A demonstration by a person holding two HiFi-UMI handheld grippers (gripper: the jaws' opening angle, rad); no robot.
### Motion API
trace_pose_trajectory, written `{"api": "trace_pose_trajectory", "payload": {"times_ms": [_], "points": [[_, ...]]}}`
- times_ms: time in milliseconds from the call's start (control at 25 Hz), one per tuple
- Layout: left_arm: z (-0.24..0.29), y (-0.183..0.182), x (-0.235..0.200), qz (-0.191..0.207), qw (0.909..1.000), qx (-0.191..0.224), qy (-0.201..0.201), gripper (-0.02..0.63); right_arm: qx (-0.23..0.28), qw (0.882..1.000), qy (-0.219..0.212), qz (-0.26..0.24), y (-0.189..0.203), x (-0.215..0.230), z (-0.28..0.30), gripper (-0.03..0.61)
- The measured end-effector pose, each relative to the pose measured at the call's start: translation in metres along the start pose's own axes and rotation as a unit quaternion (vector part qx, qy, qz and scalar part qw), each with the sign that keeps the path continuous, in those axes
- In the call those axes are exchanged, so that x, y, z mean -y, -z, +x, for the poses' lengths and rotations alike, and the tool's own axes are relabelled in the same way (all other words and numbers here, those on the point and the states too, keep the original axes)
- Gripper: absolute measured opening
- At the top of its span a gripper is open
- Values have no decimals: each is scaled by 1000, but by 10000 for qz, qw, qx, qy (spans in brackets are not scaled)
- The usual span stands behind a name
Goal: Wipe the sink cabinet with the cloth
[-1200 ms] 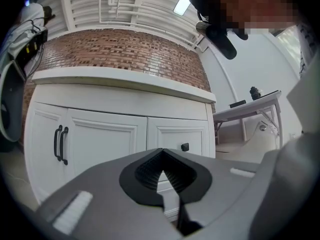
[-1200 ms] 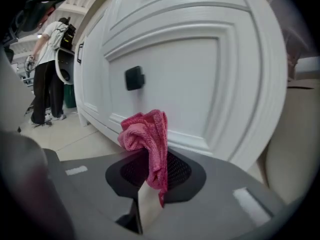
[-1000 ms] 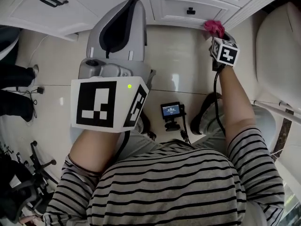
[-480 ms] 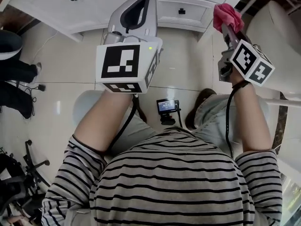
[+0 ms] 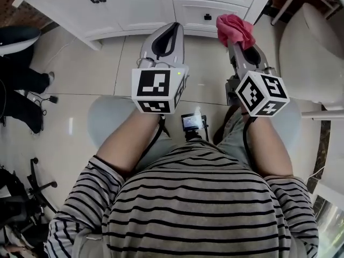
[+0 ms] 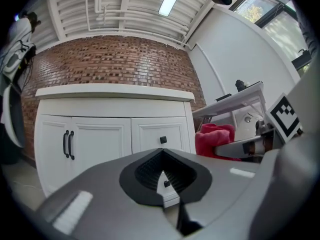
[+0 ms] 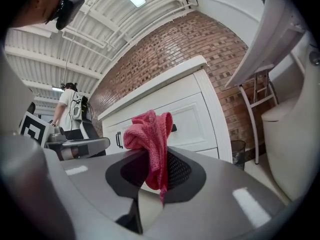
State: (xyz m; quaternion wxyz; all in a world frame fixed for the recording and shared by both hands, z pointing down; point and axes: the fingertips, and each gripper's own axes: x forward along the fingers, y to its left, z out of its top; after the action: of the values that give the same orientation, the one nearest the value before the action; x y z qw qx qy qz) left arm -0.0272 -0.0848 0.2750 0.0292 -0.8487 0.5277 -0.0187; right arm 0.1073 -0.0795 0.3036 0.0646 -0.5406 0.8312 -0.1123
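we find no words, numbers or brand names that we can read. the only signs are black-and-white square markers: on the cube (image 5: 159,90) of the left hand-held gripper (image 5: 171,29) and the cube (image 5: 262,93) of the right hand-held gripper (image 5: 234,41), mid-frame in the head view. they are block patterns, not letters. a small screen (image 5: 192,123) on the floor, just below centre, is lit, but its print is too small to read.
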Motion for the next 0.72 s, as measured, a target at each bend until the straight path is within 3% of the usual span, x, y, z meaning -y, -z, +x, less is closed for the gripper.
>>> {"api": "trace_pose_trajectory", "payload": {"times_ms": [240, 480, 720], "points": [[0, 14, -22, 32, 9998, -103, -174, -9, -17, 9996, 128, 251, 12, 11, 11, 67], [3, 20, -30, -379, 9990, -171, -166, -9, -73, 9995, 147, 261, 17, 16, 16, 67], [7, 18, -17, -85, 9999, -122, 8, -9, -98, 9995, 188, 254, 19, 16, 14, 67]]}}
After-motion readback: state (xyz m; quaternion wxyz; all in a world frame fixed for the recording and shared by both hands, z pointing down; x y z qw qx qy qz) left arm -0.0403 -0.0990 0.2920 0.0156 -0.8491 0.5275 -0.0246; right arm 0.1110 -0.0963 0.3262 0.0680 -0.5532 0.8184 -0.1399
